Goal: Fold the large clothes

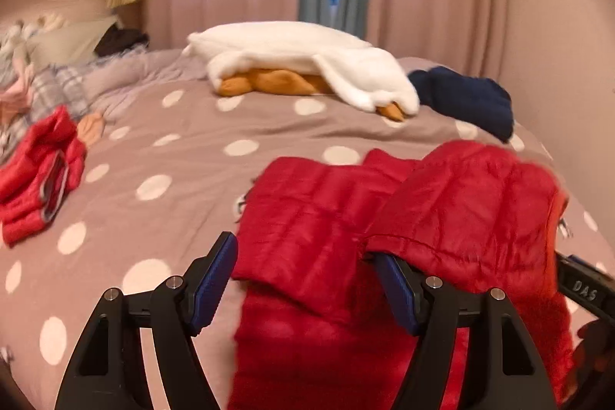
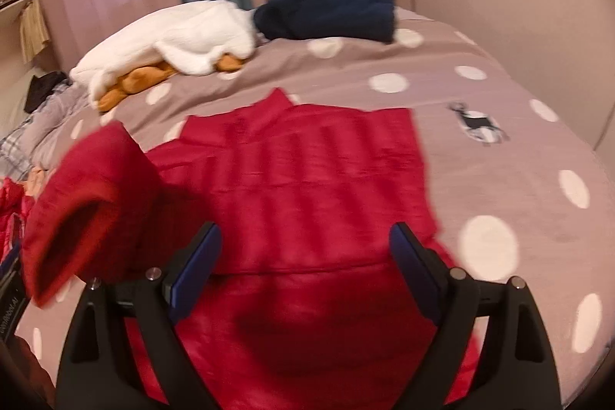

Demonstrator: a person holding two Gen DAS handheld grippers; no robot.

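The left hand-held gripper point(image 1: 303, 279) stood wide, and a red sleeve point(image 1: 472, 202) lay draped over its right finger, not pinched. The right hand-held gripper point(image 2: 305, 268) was also wide and held nothing. The sleeve could probably slide off and fall unfolded, because no pad pressed it. The red padded jacket point(image 2: 307, 164) lay spread on the dotted bed point(image 2: 499, 156), directly under and ahead of both grippers.

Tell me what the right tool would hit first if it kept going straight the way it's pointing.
Most likely the red jacket spread on the bed; it fills the view between the open right tool's pads, though depth is unclear.
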